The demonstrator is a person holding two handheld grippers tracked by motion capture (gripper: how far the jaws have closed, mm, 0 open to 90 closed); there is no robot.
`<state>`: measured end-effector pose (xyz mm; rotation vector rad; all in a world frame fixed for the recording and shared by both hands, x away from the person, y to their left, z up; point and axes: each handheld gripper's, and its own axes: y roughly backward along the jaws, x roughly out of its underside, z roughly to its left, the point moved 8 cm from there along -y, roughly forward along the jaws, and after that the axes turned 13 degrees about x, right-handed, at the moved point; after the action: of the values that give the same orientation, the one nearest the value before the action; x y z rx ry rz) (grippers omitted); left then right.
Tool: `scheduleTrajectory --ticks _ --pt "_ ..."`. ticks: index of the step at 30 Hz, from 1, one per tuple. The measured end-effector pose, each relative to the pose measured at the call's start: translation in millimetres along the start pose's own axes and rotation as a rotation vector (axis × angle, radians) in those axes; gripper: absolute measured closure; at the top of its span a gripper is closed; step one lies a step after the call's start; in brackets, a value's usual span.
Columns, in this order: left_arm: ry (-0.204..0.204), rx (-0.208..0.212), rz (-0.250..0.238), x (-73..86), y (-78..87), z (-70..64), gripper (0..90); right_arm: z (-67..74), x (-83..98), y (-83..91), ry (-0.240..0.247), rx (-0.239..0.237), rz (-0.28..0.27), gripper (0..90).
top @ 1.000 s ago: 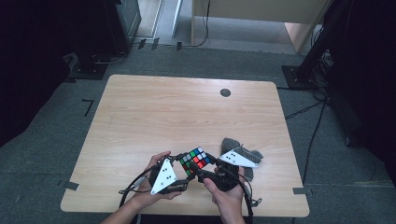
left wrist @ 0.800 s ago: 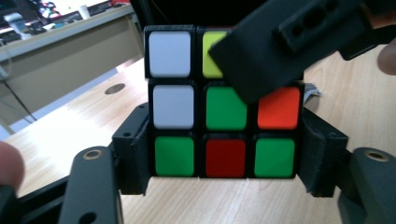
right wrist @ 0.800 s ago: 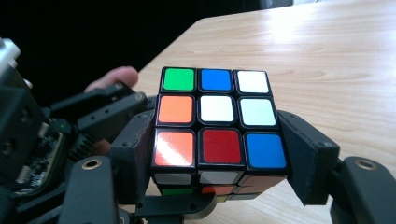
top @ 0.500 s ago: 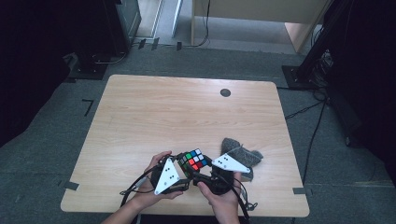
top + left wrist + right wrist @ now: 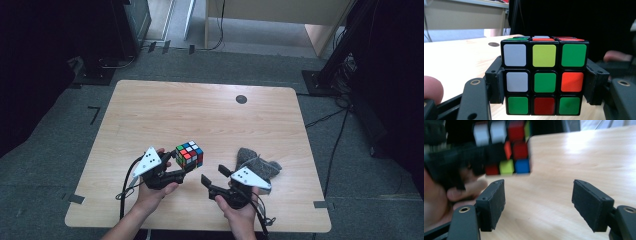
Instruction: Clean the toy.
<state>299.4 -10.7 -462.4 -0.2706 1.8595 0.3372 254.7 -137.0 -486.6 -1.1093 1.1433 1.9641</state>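
Left gripper (image 5: 186, 170) carried cube (image 5: 189, 153) up-left, pinching its sides; right gripper (image 5: 212, 176) just spread, empty. Best realign right pads squarely before regripping cube.

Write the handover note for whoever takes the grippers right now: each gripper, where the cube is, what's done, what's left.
Left gripper: shut on the puzzle cube, pads on two opposite sides, cube lifted off the table.
Right gripper: open, nothing between the pads; its jaws have just been opening. It sits apart from the cube, toward the grey cloth.
Done: cube is in one gripper's hold. Colours are mixed on the faces in sight.
Left: probably regrip with the right gripper and turn a layer.
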Motion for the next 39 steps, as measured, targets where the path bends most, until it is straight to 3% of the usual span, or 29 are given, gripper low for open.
scheduleTrajectory --ticks 4,11,17,23,26,30,32,34,39 --pt "0.017 0.025 0.001 2.6 -7.5 -11.8 34.2 19.1 4.2 -3.1 0.056 -0.03 -0.019 26.0" --pt "0.023 0.058 0.012 8.2 -18.0 -27.7 34.1 20.9 1.1 0.0 0.087 0.013 -0.08 29.5" --pt "0.087 0.09 0.006 10.8 -21.0 -27.5 34.0 18.1 -0.7 2.0 0.108 0.056 -0.116 32.3" --pt "0.098 0.094 0.009 9.7 -18.9 -22.8 32.0 15.2 2.1 -0.4 0.185 0.078 -0.075 34.3" --pt "0.048 0.068 -0.008 3.8 -13.3 -21.6 28.1 14.3 1.5 -0.1 0.205 0.06 -0.057 34.3" --pt "0.023 0.073 -0.062 -11.2 0.0 -16.7 22.3 1.9 2.5 -2.9 0.215 0.082 -0.008 34.4" --pt "-0.032 0.056 -0.057 -14.2 5.8 -12.0 21.7 -8.0 2.5 -4.8 0.211 0.084 0.028 34.4" --pt "-0.119 0.024 -0.013 -11.0 9.6 -6.3 21.6 -19.4 -1.5 -4.0 0.21 0.09 0.048 34.4" --pt "-0.311 -0.028 0.15 11.1 4.6 0.4 20.6 -38.7 -13.2 2.0 0.16 0.034 0.111 34.3"
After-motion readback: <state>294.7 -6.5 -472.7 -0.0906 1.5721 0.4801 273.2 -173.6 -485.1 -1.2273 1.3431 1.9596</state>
